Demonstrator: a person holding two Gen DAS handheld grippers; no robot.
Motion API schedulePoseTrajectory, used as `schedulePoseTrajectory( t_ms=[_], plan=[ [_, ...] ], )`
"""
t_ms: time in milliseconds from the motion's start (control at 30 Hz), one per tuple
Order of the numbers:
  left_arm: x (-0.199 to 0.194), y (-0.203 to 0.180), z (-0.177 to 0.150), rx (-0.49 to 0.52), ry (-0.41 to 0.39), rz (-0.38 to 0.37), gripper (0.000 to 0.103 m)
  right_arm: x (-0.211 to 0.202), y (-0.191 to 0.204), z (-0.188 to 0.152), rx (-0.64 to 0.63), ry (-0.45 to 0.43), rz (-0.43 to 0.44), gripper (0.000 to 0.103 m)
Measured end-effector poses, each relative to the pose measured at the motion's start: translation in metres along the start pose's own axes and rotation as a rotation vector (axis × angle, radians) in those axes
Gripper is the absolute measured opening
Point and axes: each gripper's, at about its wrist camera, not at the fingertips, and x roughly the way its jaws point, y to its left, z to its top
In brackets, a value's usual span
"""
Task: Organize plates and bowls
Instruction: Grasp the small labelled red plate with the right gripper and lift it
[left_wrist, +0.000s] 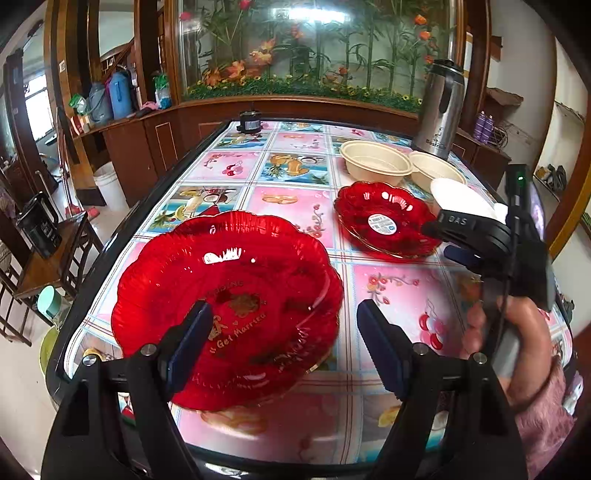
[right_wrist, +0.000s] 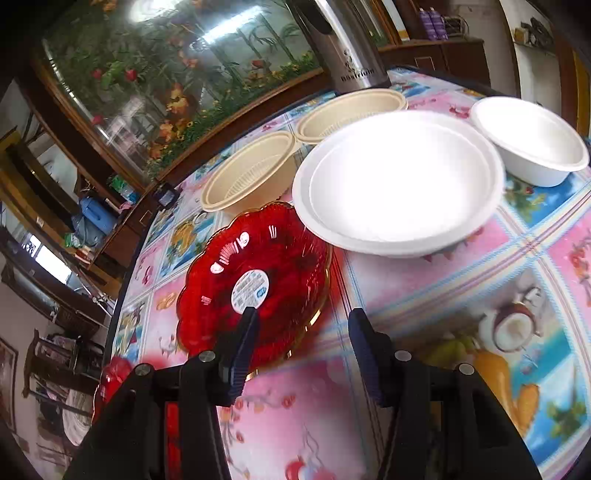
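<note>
Left gripper (left_wrist: 282, 334) jaws held apart over the near red plate (left_wrist: 227, 306); right gripper (right_wrist: 301, 349) also apart, straddling the rim of the second red plate (right_wrist: 255, 284), which sits beside the white bowl (right_wrist: 399, 181). If closed off-centre, the rim could probably be skidded into that bowl.

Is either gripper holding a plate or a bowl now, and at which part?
No. The left gripper and right gripper are both open and hold nothing.
</note>
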Motion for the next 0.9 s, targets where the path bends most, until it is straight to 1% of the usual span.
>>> schedulePoseTrajectory(
  t_ms=[67, 133, 167, 200, 233, 267, 333, 467, 600, 667, 800, 900],
  plan=[
    [0.005, 0.003, 0.007, -0.011, 0.012, -0.005, 0.081, 0.012, 0.0, 0.004, 0.028, 0.017, -0.02, 0.052],
    [0.012, 0.005, 0.014, -0.026, 0.023, -0.019, 0.081, 0.023, 0.0, 0.006, 0.047, 0.039, -0.02, 0.044],
    [0.015, 0.006, 0.019, -0.036, 0.031, -0.027, 0.081, 0.028, 0.002, 0.008, 0.044, 0.04, -0.026, 0.034],
    [0.018, 0.007, 0.024, -0.047, 0.04, -0.036, 0.081, 0.03, 0.003, 0.008, 0.037, 0.037, -0.044, 0.028],
    [0.021, 0.007, 0.028, -0.057, 0.05, -0.044, 0.081, 0.031, 0.004, 0.008, 0.035, 0.035, -0.06, 0.024],
    [0.024, 0.007, 0.033, -0.067, 0.059, -0.056, 0.081, 0.032, 0.004, 0.007, 0.04, 0.031, -0.067, 0.012],
    [0.029, 0.005, 0.043, -0.086, 0.083, -0.079, 0.081, 0.033, 0.001, 0.005, 0.054, 0.033, -0.06, 0.011],
    [0.03, -0.002, 0.042, -0.078, 0.103, -0.074, 0.081, 0.028, -0.007, 0.004, 0.086, 0.048, -0.022, 0.01],
    [0.026, -0.024, 0.028, -0.017, 0.139, -0.104, 0.081, 0.014, -0.022, -0.004, 0.089, 0.072, 0.011, 0.009],
    [0.023, -0.039, 0.018, 0.017, 0.16, -0.134, 0.081, 0.002, -0.034, -0.009, 0.084, 0.079, 0.02, 0.009],
    [0.022, -0.068, 0.001, 0.076, 0.214, -0.192, 0.081, -0.027, -0.061, -0.02, 0.063, 0.082, 0.012, 0.009],
    [0.03, -0.085, -0.007, 0.09, 0.249, -0.193, 0.081, -0.048, -0.084, -0.029, 0.068, 0.083, 0.006, 0.009]
  ],
)
